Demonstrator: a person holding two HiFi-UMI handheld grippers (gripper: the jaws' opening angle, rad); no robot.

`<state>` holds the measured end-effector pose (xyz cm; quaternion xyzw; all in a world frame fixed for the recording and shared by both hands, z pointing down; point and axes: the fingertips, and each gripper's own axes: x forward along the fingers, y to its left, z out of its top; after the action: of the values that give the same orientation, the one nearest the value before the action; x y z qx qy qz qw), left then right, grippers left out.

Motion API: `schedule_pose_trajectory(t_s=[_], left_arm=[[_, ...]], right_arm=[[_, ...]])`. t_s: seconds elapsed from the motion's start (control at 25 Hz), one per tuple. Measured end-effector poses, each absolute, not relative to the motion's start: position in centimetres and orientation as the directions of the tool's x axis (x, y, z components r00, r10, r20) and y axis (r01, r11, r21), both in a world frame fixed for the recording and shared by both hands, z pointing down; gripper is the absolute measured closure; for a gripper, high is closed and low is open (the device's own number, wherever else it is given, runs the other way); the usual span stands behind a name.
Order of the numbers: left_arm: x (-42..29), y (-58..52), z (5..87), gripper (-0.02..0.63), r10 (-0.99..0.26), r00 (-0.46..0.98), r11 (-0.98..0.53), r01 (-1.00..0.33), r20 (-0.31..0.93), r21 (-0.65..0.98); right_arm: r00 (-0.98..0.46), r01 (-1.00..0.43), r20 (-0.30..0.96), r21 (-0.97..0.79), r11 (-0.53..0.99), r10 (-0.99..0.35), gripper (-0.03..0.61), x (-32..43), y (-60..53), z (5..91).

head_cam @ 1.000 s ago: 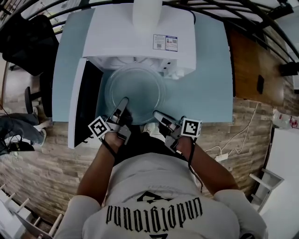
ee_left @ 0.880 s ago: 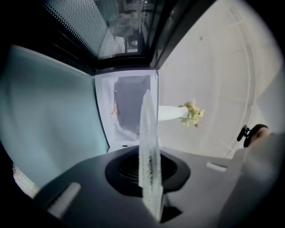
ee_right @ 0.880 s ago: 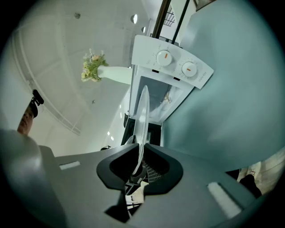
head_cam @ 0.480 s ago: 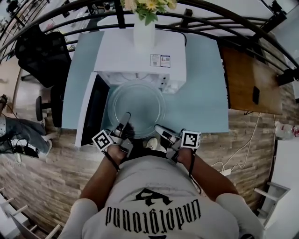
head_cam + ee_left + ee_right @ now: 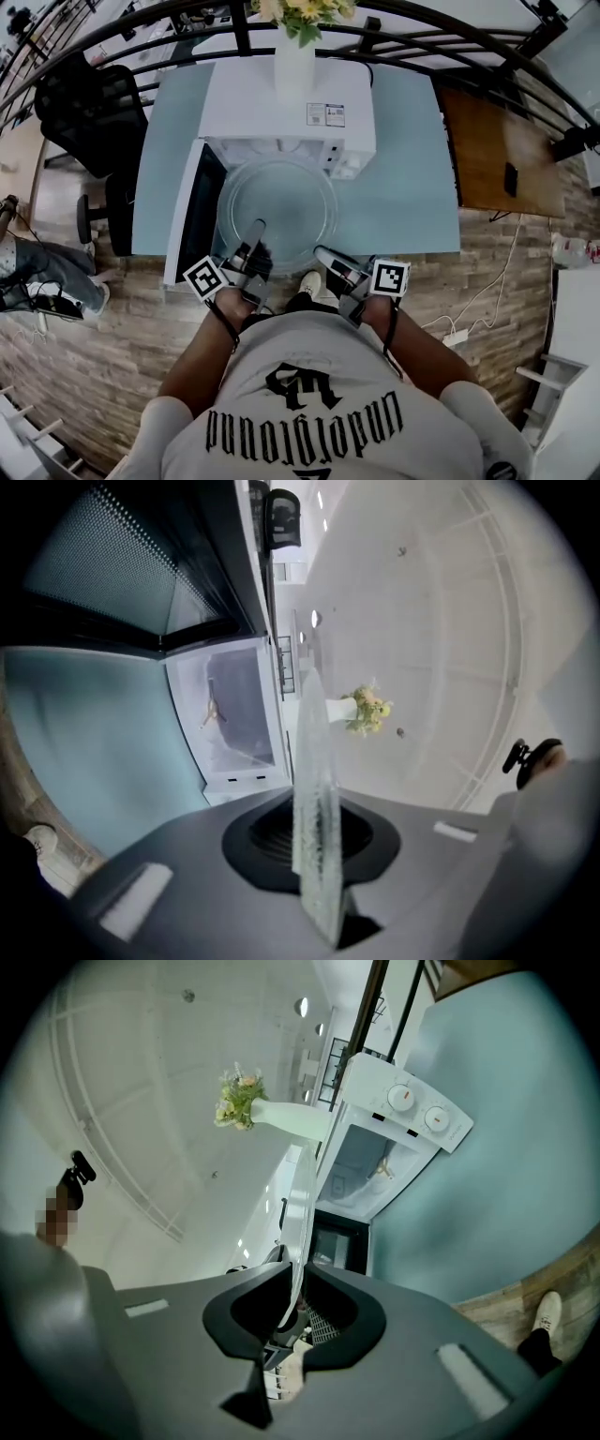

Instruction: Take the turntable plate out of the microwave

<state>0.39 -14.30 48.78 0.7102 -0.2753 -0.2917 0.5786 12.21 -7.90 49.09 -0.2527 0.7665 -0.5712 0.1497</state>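
Note:
The clear glass turntable plate hangs outside the white microwave, in front of its open cavity and above the blue table. My left gripper is shut on the plate's near-left rim, and my right gripper is shut on its near-right rim. In the left gripper view the plate runs edge-on between the jaws of the left gripper. In the right gripper view the thin rim of the plate is pinched in the right gripper.
The microwave door stands open to the left. A white vase with flowers sits on top of the microwave. The pale blue table lies under it, with a black chair at the left and a wooden table at the right.
Both grippers have risen with the plate held between them, so it sits higher and a little nearer to me. Both grips are unchanged.

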Motion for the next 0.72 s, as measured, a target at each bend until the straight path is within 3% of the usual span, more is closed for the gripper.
schedule_pose_trajectory(t_s=[0.72], left_arm=[[-7.7,-4.3,46.6,0.538,-0.624,0.777,-0.192,-0.049,-0.083,0.98]], right_arm=[[-0.747,-0.254,0.054,-0.944,0.209,-0.662,0.538,3.3,3.7,47.4]])
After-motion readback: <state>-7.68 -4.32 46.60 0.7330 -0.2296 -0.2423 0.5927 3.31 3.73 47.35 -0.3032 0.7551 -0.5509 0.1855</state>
